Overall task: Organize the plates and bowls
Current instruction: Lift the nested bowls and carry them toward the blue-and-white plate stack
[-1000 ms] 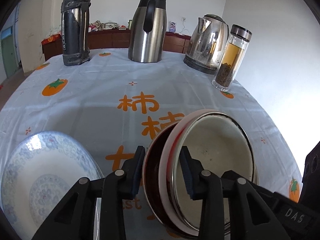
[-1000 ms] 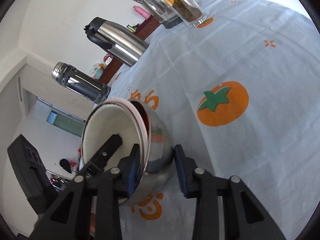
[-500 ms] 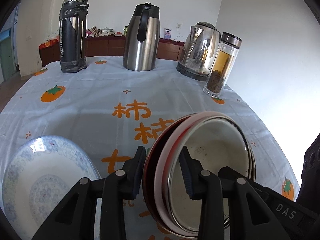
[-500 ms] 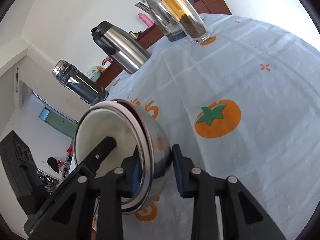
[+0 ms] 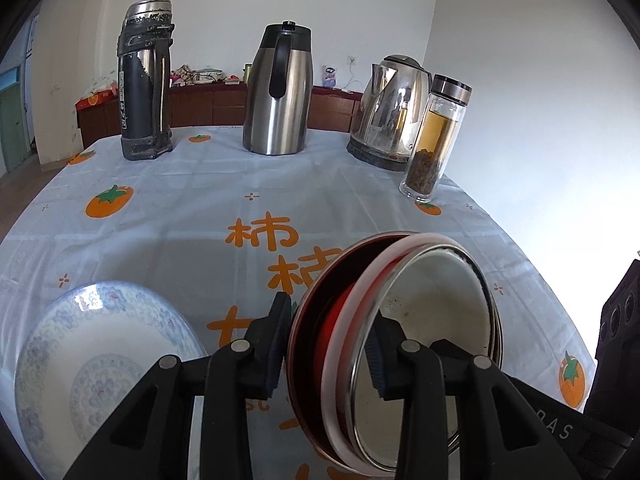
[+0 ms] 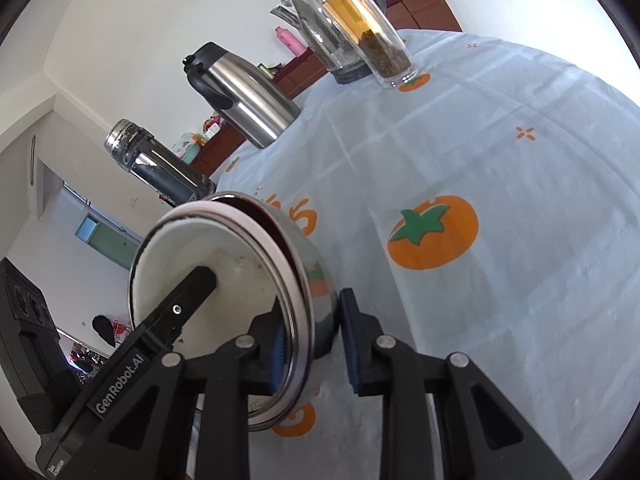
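Three nested bowls (image 5: 420, 320) stand tilted on edge above the tablecloth: the outer one is shiny steel outside and dark red inside, the middle one has a pink rim, the innermost has a steel rim and a cream inside. My left gripper (image 5: 330, 354) is shut across the near walls, with one pad outside and one inside. On the bowl stack (image 6: 240, 280) my right gripper (image 6: 312, 340) is closing at the other side, one pad inside and one against the steel outer wall. A blue-patterned white plate (image 5: 108, 360) lies flat at lower left.
Along the table's far side stand a black flask (image 5: 146, 80), a steel carafe (image 5: 280, 92), a steel kettle (image 5: 394, 112) and a glass tea bottle (image 5: 436, 140). The tablecloth (image 6: 500, 200) with orange fruit prints curves down at the right edge. A dark wooden sideboard stands behind.
The right gripper's jaws have narrowed onto the bowl stack's wall. The left gripper keeps its hold, and the stack now stands a little more upright.
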Action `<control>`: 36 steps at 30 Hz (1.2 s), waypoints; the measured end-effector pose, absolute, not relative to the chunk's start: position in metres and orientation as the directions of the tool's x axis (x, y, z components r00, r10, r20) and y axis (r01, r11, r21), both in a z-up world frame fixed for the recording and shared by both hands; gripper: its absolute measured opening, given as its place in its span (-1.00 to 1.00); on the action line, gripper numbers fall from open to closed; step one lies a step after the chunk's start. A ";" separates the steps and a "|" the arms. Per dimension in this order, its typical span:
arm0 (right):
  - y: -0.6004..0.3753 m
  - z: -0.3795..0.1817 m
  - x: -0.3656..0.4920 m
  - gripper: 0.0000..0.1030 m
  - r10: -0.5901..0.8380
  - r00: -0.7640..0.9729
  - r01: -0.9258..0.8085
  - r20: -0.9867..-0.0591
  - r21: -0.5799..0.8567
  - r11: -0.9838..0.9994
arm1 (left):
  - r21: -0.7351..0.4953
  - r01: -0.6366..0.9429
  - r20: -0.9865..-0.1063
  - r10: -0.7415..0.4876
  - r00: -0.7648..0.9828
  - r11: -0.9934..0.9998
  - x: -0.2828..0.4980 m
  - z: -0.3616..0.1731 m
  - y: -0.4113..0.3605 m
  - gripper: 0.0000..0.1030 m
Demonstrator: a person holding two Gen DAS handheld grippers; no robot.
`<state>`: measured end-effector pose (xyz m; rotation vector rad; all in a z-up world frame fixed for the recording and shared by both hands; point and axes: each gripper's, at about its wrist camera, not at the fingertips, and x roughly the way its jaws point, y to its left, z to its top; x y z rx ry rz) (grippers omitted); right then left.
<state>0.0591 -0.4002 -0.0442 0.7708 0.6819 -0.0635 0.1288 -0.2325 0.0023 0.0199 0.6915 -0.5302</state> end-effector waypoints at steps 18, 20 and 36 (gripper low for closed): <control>-0.385 -0.026 0.045 -0.53 0.186 0.810 0.273 -0.556 0.639 0.719 | -0.148 0.482 -0.557 -0.476 0.681 0.863 0.113 0.023 -0.215 -0.28; -0.381 -0.022 0.045 -0.53 0.184 0.810 0.270 -0.558 0.631 0.727 | -0.155 0.480 -0.553 -0.478 0.683 0.864 0.113 0.025 -0.211 -0.28; -0.323 0.010 0.045 -0.53 0.199 0.807 0.220 -0.556 0.595 0.773 | -0.169 0.433 -0.512 -0.454 0.729 0.885 0.098 0.049 -0.147 -0.28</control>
